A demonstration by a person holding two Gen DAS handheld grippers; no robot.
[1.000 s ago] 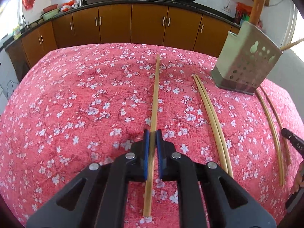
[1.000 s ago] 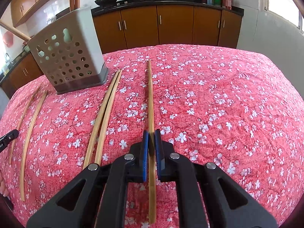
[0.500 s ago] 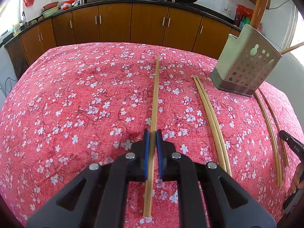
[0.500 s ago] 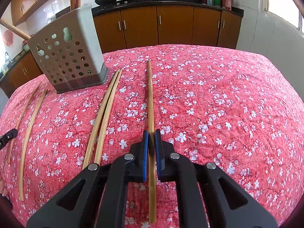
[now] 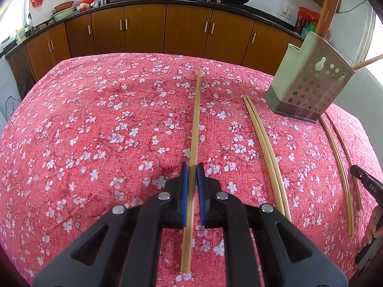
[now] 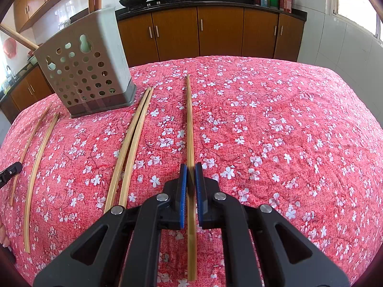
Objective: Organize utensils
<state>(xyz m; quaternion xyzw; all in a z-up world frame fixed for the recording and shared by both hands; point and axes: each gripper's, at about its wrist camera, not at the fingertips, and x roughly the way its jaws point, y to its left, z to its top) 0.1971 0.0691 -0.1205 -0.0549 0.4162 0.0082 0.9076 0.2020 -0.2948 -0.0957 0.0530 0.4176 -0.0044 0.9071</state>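
Observation:
My left gripper (image 5: 192, 170) is shut on a bamboo chopstick (image 5: 195, 119) that points forward over the red floral tablecloth (image 5: 95, 131). My right gripper (image 6: 190, 168) is shut on another bamboo chopstick (image 6: 189, 119), also pointing forward. A grey perforated utensil holder (image 5: 308, 88) stands at the right in the left wrist view and at the left in the right wrist view (image 6: 88, 71), with wooden handles sticking out of it. A pair of chopsticks (image 5: 265, 153) lies beside it, also shown in the right wrist view (image 6: 130, 148). Two more chopsticks (image 5: 340, 162) lie beyond.
Brown kitchen cabinets (image 5: 167, 28) with woks on the counter run along the back. The other gripper's black tip (image 5: 366, 184) shows at the right edge of the left wrist view, and at the left edge of the right wrist view (image 6: 9, 172).
The left view has shifted slightly, showing more of the cabinets and the holder a little lower. Both grippers stay shut on their chopsticks. The right view is almost unchanged.

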